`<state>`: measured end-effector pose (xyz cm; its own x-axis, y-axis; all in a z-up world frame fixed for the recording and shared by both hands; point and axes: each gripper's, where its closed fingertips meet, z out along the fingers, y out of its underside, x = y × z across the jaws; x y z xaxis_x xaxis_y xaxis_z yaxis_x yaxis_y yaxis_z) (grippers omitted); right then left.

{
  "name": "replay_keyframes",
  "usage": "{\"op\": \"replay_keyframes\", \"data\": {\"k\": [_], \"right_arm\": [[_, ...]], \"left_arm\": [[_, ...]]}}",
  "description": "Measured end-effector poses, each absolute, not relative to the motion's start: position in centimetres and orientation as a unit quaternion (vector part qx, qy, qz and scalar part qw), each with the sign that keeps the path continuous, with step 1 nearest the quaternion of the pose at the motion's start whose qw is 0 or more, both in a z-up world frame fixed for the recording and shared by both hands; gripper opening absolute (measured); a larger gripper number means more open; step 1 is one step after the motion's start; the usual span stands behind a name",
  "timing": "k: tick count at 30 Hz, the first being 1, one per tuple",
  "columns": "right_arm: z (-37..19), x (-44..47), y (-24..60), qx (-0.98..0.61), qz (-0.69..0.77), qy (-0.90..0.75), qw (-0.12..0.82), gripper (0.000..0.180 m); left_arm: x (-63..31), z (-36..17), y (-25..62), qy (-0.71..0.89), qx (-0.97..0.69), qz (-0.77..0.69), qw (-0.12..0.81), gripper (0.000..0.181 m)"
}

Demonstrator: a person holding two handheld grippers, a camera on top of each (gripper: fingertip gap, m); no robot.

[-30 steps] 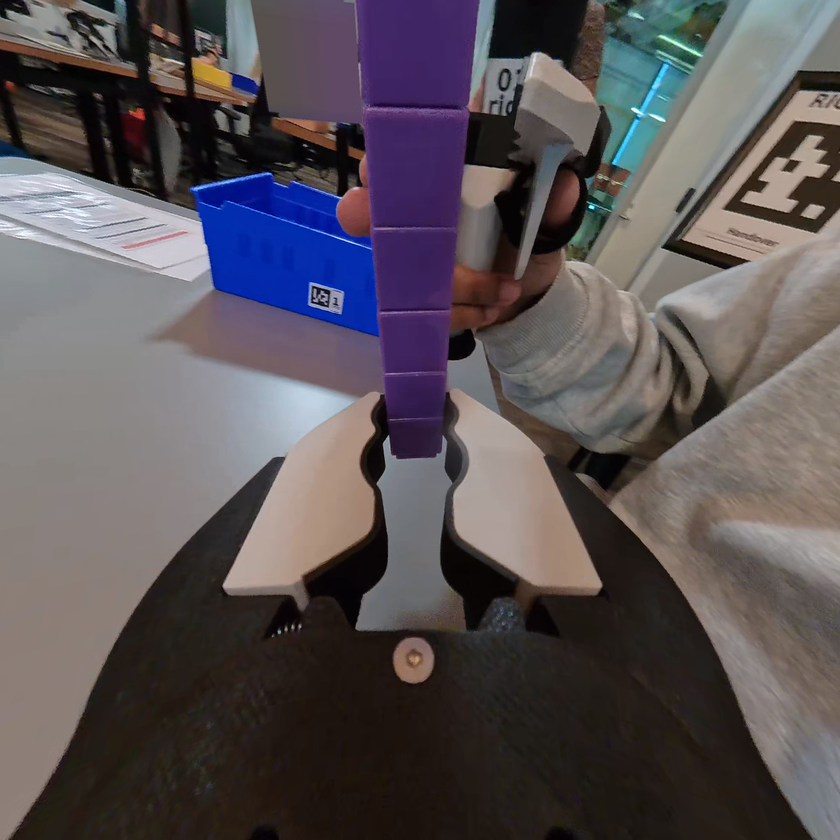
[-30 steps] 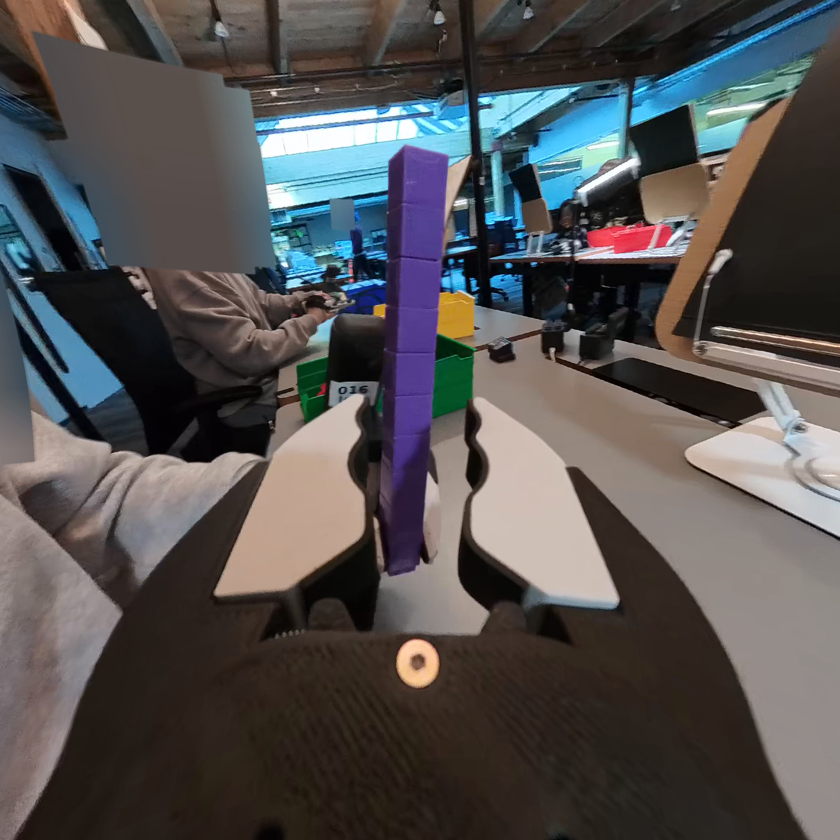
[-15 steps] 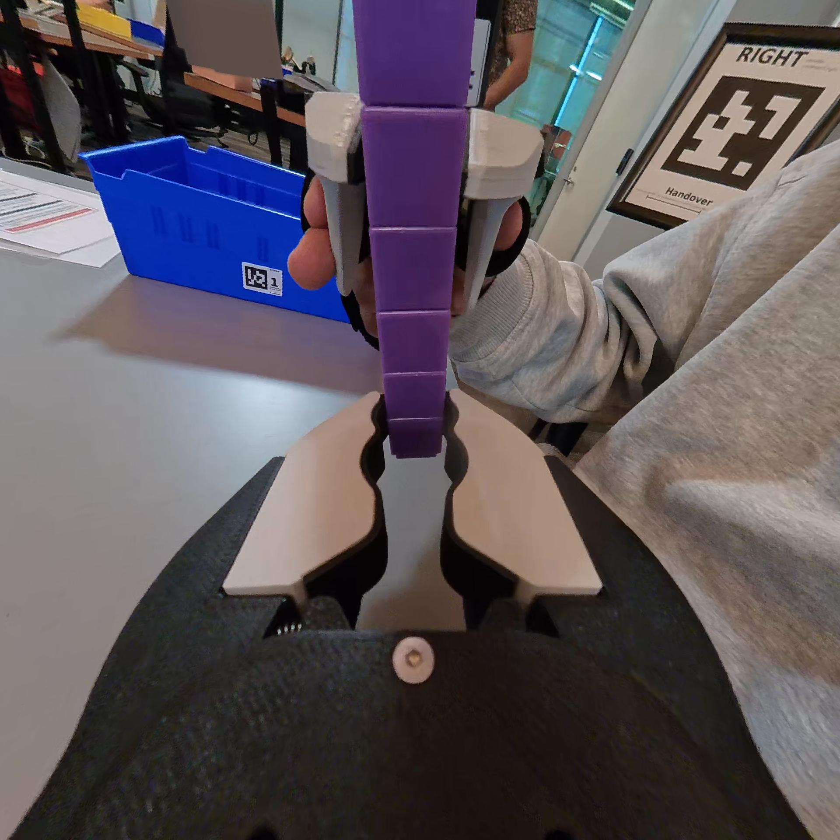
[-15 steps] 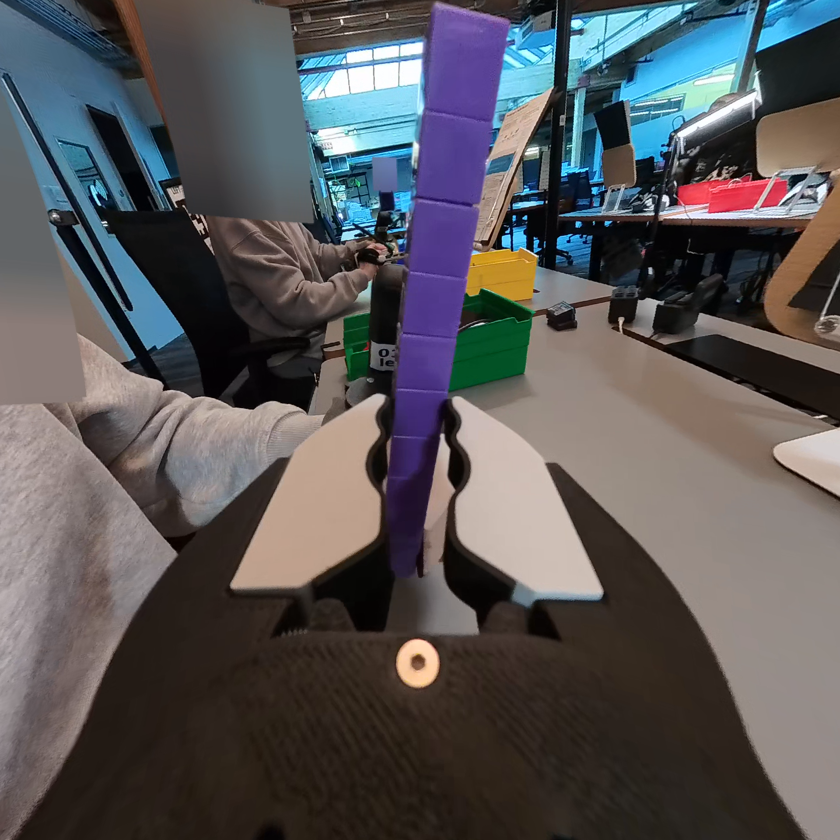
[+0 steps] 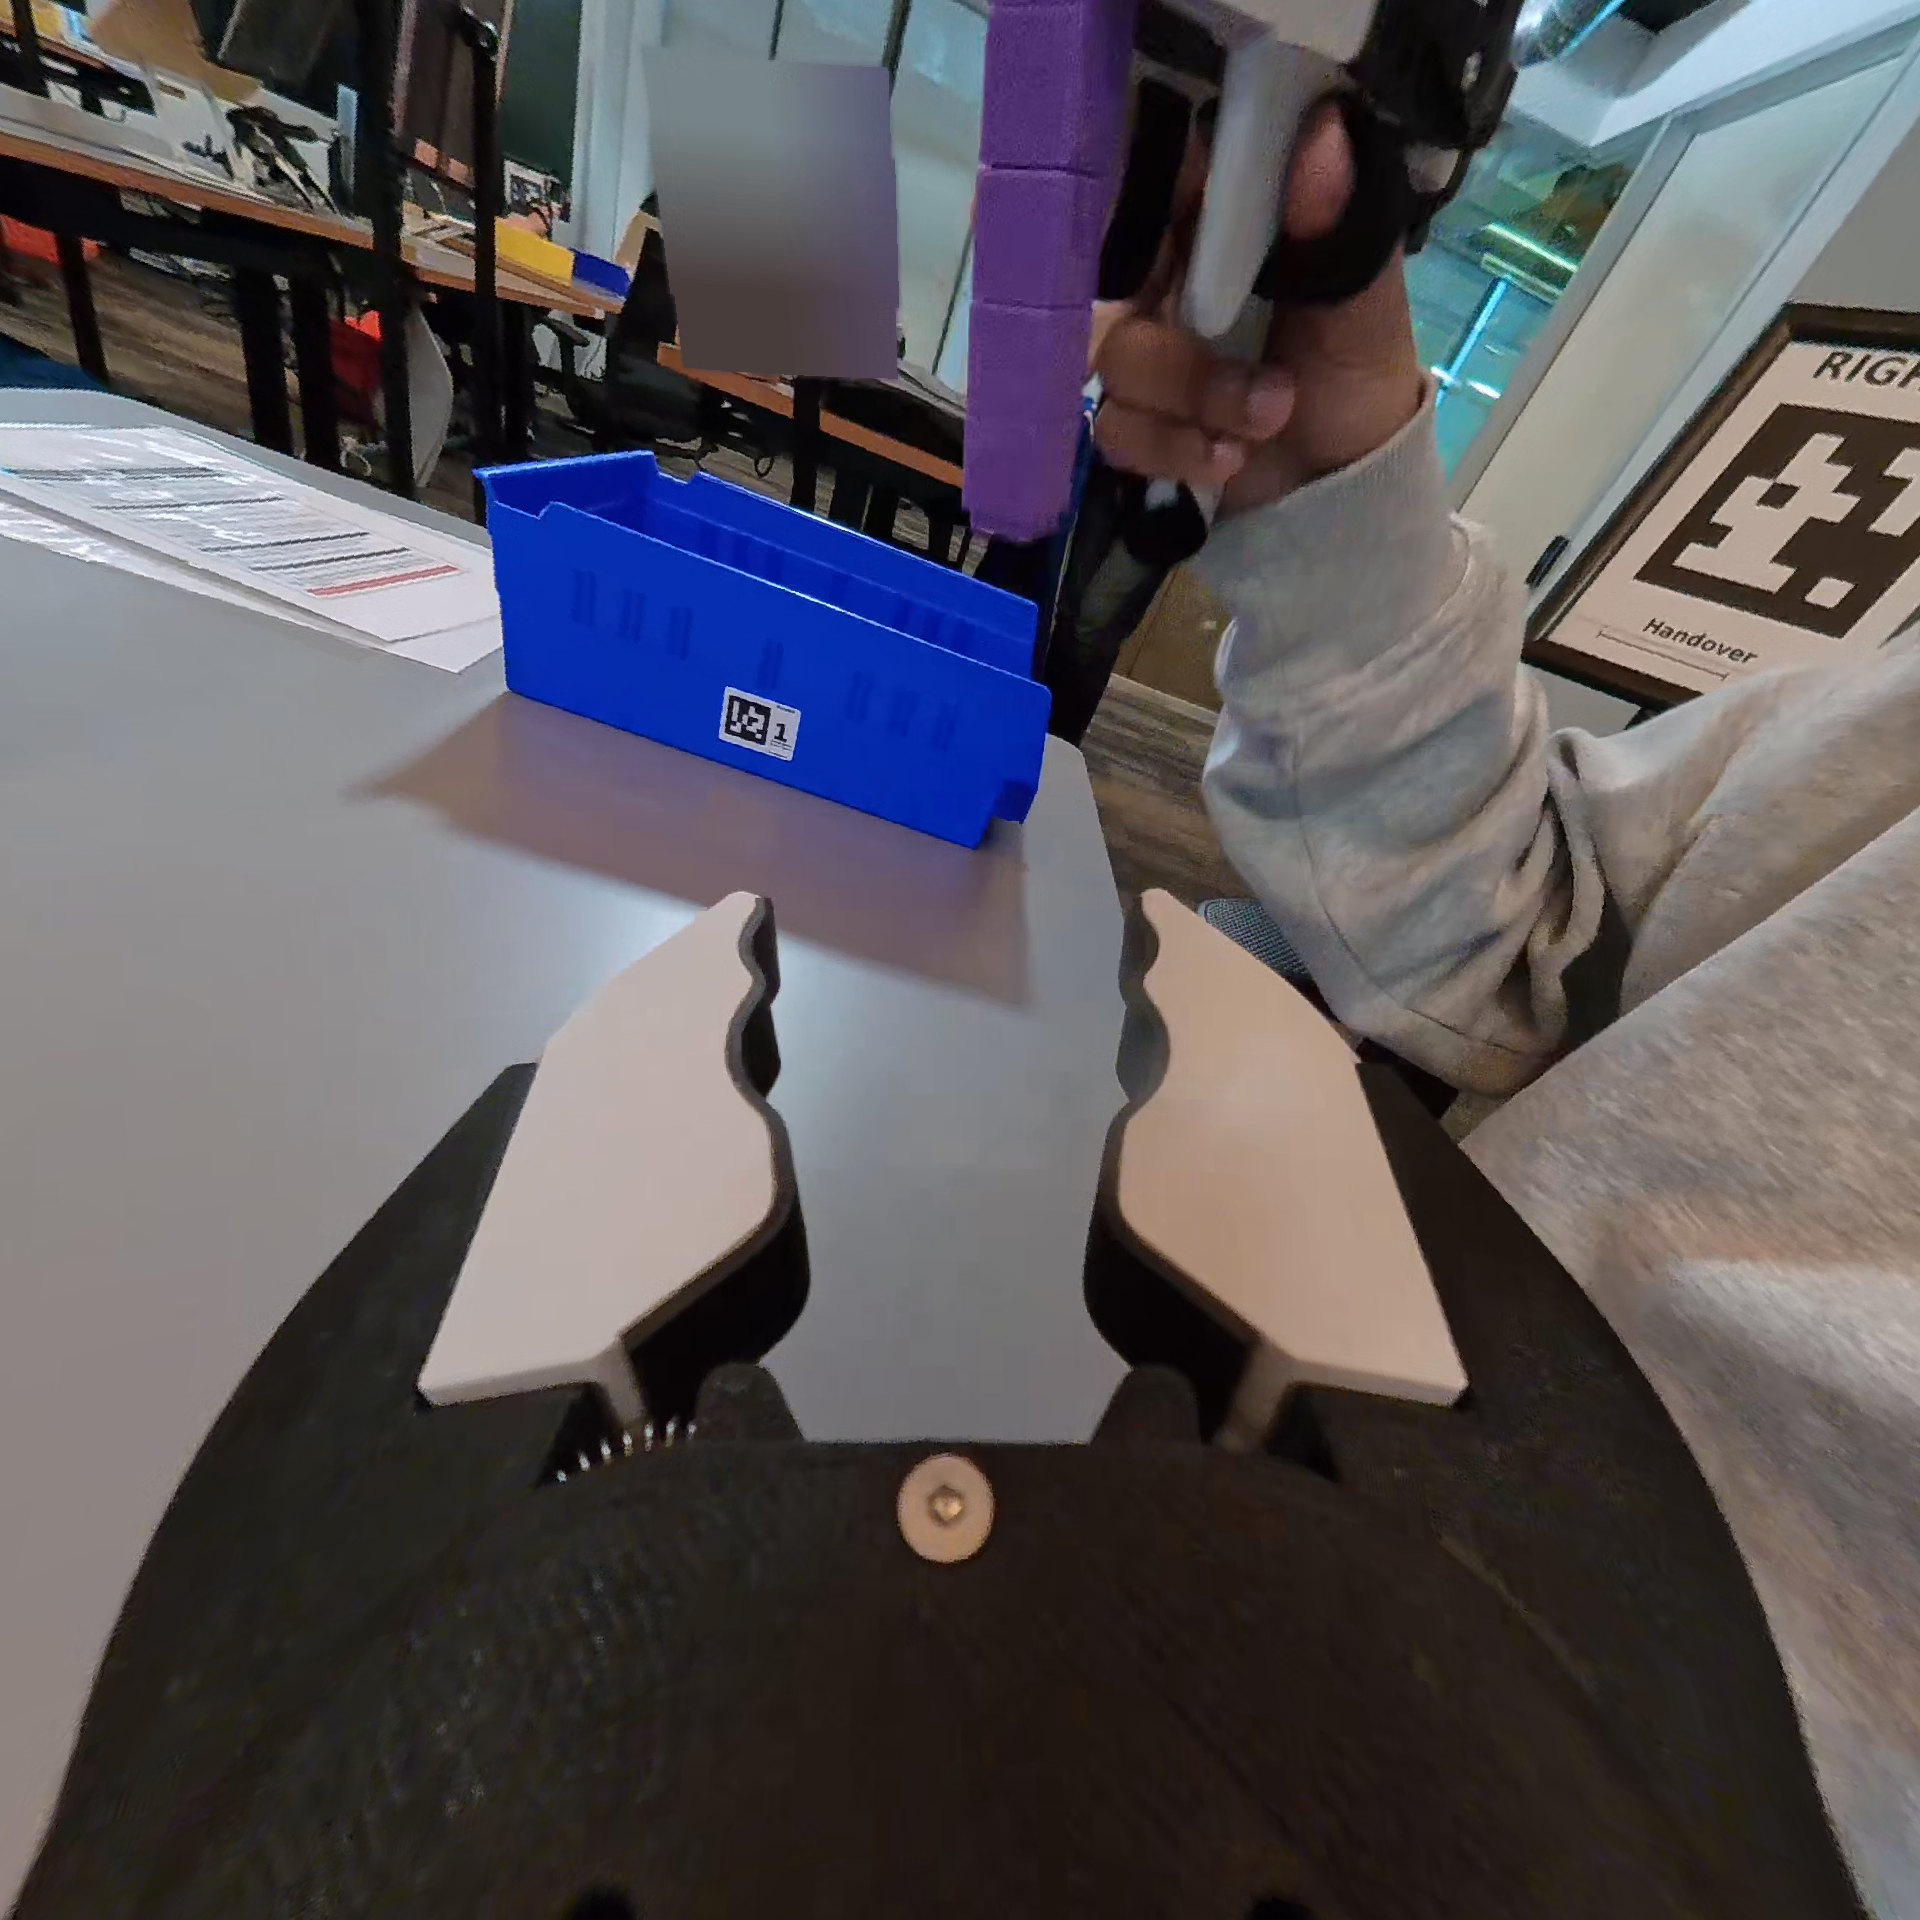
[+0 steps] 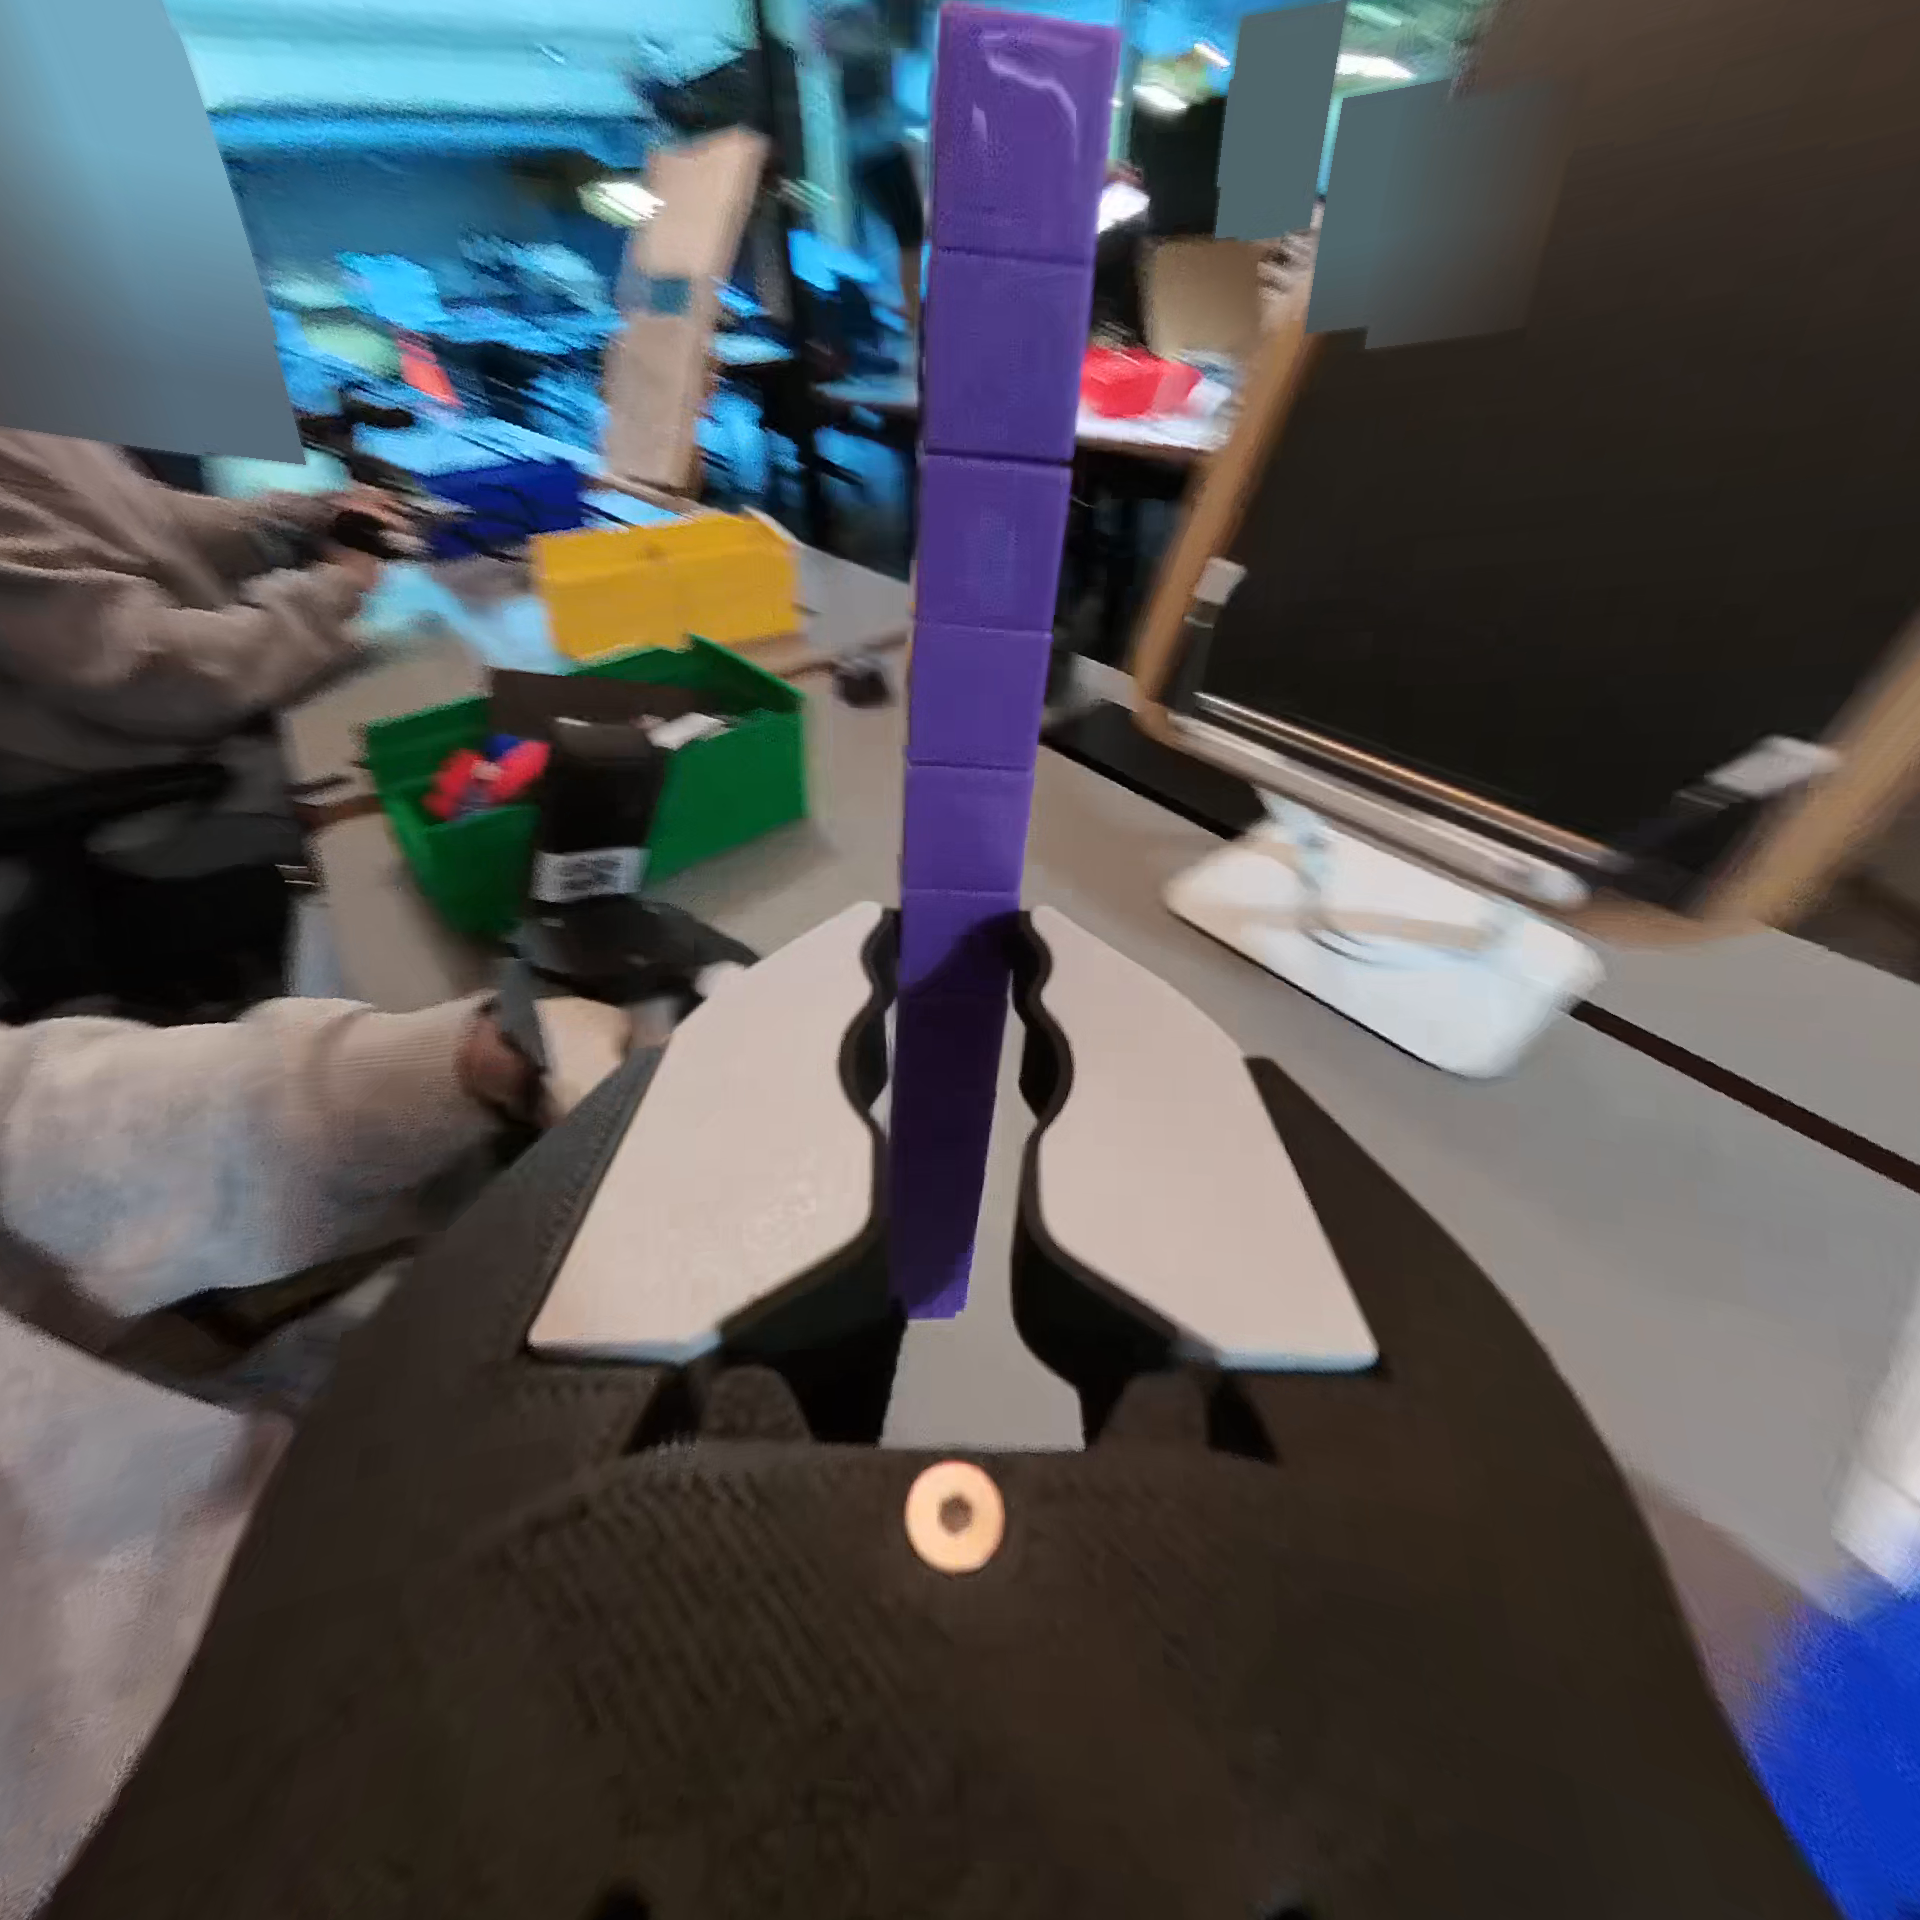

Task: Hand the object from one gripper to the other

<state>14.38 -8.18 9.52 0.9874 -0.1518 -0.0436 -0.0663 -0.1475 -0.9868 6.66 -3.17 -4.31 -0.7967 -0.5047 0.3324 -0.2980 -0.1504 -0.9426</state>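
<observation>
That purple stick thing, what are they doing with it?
A person holds a gripper in each hand and is passing a purple block stick between them. The right gripper is clamped on its lower end, holding it upright. The left gripper is open and empty over the grey table, near a blue bin.

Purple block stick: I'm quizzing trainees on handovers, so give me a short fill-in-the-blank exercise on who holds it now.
1. The purple block stick is clamped in the ___ gripper.
2. The left gripper has its jaws ___, with nothing between them.
3. On the grey table beyond the left gripper stands a ___ bin.

Missing words: right; open; blue
</observation>
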Motion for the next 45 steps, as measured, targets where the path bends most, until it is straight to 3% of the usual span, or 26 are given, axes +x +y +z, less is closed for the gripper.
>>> {"op": "replay_keyframes", "data": {"k": [5,11,16,24,31,36,41,45], "right_arm": [[7.5,24.6,-19.2,-0.794,-0.207,0.241,0.519,0.022],[-3.7,32.8,-30.7,-0.824,-0.248,0.413,0.299,0.022],[-11.2,34.2,-34.0,-0.844,-0.213,0.454,0.19,0.023],[-15.2,33.2,-35.4,-0.872,-0.179,0.446,0.092,0.023],[-16.0,33.1,-35.8,-0.876,-0.179,0.441,0.077,0.026],[-12.0,33.9,-34.9,-0.864,-0.237,0.43,0.113,0.036],[-2.0,32.2,-26.4,-0.844,-0.309,0.33,0.288,0.034],[3.7,25.5,-15.1,-0.824,-0.275,0.179,0.462,0.029]], "left_arm": [[6.8,-4.4,-3.3,0.642,-0.314,-0.696,0.069,0.06],[6.7,-5.0,-3.9,0.649,-0.314,-0.69,0.061,0.058],[6.7,-5.6,-4.3,0.661,-0.311,-0.68,0.06,0.057],[6.8,-6.2,-4.3,0.662,-0.316,-0.677,0.053,0.057],[6.9,-6.2,-4.2,0.661,-0.317,-0.678,0.054,0.056],[7.0,-6.3,-4.2,0.662,-0.317,-0.677,0.053,0.056],[7.0,-6.6,-4.5,0.664,-0.318,-0.674,0.05,0.056],[7.1,-6.7,-4.5,0.668,-0.318,-0.67,0.059,0.055]]}}
